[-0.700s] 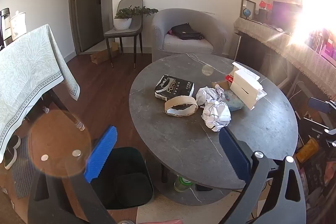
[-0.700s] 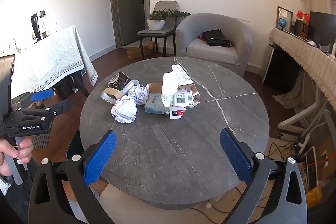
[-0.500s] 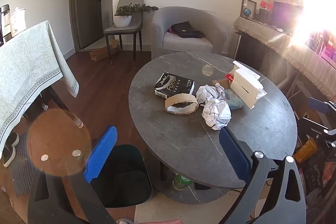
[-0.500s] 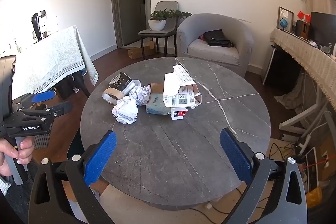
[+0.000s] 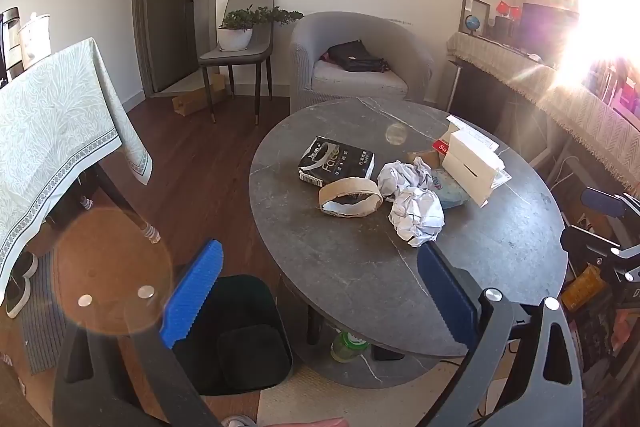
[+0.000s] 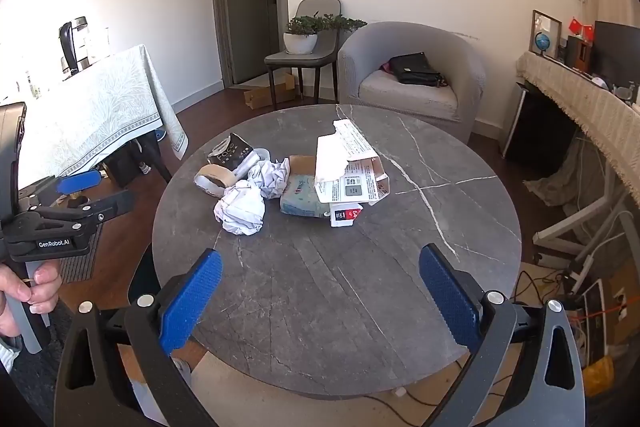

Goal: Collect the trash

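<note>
Trash lies in a heap on the round grey table (image 6: 360,287): crumpled white paper (image 6: 240,209) (image 5: 416,213), a cardboard tape ring (image 5: 350,197) (image 6: 214,179), a black tissue pack (image 5: 336,165) (image 6: 230,155), a blue wipes pack (image 6: 300,201) and a torn white box (image 6: 348,171) (image 5: 472,163). A black bin (image 5: 236,335) stands on the floor left of the table. My left gripper (image 5: 316,291) is open and empty, over the table's near-left edge and the bin. My right gripper (image 6: 320,299) is open and empty above the table's near side.
A grey armchair (image 6: 416,75) with a black bag, a chair with a plant (image 6: 308,39), and a cloth-covered table (image 5: 48,123) stand around. A green bottle (image 5: 348,345) sits under the table. Shelves and cables crowd the right side.
Both grippers have drifted slightly closer to the trash heap. Nothing was taken hold of.
</note>
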Motion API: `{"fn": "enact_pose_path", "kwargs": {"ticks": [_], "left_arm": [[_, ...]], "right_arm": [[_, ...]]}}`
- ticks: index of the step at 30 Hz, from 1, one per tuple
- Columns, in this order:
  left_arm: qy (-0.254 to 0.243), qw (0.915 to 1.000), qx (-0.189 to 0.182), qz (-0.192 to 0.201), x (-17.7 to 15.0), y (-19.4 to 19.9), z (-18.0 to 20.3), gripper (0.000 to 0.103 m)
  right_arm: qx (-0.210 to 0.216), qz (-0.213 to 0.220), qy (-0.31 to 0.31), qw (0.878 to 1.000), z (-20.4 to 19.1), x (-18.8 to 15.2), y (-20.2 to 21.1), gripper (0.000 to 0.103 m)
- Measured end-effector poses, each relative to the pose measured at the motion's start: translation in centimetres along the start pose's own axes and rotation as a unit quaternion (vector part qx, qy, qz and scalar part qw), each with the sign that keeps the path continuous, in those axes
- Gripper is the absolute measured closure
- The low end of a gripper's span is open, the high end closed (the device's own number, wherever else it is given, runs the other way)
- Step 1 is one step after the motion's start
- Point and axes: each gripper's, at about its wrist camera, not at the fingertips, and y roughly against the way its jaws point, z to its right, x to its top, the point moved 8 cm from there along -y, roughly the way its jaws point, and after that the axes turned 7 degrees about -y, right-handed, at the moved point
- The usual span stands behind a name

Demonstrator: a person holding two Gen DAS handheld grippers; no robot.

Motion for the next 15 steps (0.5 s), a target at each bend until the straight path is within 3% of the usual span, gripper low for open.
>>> {"fn": "enact_pose_path", "kwargs": {"ticks": [15], "left_arm": [[0.001, 1.0000, -0.002, -0.001, -0.04, -0.09, -0.14, 0.004]], "right_arm": [[0.000, 0.000, 0.000, 1.000, -0.18, 0.09, -0.14, 0.003]]}}
